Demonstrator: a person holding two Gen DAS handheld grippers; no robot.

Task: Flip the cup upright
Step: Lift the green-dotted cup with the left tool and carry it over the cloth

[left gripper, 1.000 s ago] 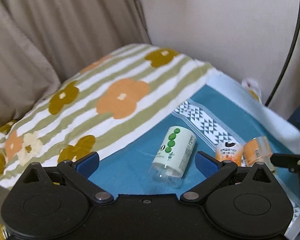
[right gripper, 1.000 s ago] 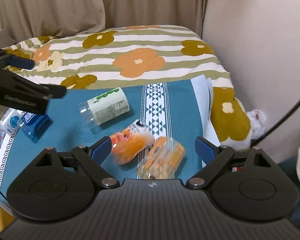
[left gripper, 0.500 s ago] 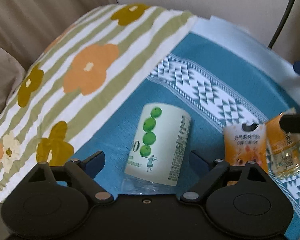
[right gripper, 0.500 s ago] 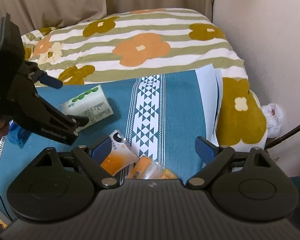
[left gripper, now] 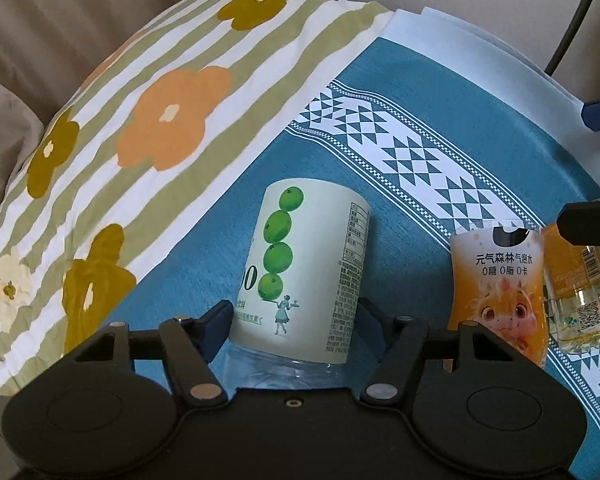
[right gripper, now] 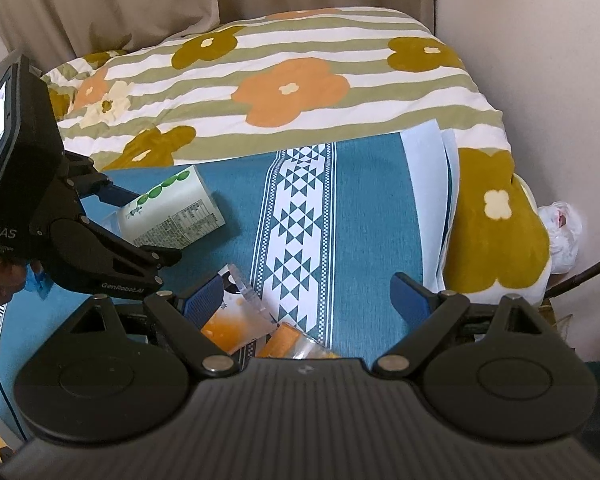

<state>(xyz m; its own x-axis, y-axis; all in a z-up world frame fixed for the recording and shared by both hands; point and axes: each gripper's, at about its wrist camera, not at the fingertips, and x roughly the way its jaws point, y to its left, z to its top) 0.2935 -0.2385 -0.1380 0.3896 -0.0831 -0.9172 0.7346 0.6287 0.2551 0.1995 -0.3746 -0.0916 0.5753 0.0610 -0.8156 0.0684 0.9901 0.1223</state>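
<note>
A clear cup with a pale green label [left gripper: 308, 272] lies on its side on the blue cloth [left gripper: 400, 80]. My left gripper [left gripper: 294, 330] has its fingers on both sides of the cup's near end, touching the label. The same cup shows in the right wrist view [right gripper: 172, 212], with the left gripper's fingers around it. My right gripper [right gripper: 308, 300] is open and empty above two orange-labelled cups [right gripper: 236, 320] that lie on their sides. These cups show at the right of the left wrist view [left gripper: 500, 292].
A flowered striped quilt [right gripper: 284, 80] lies behind the blue cloth. Curtains [right gripper: 100, 0] hang at the back and a wall [right gripper: 540, 60] stands to the right. A white plastic bag [right gripper: 560, 232] and a black cable lie at the right edge.
My left gripper moved forward and down onto the green-labelled cup and its fingers closed in against it. My right gripper moved forward, so the orange cups now sit under its fingers.
</note>
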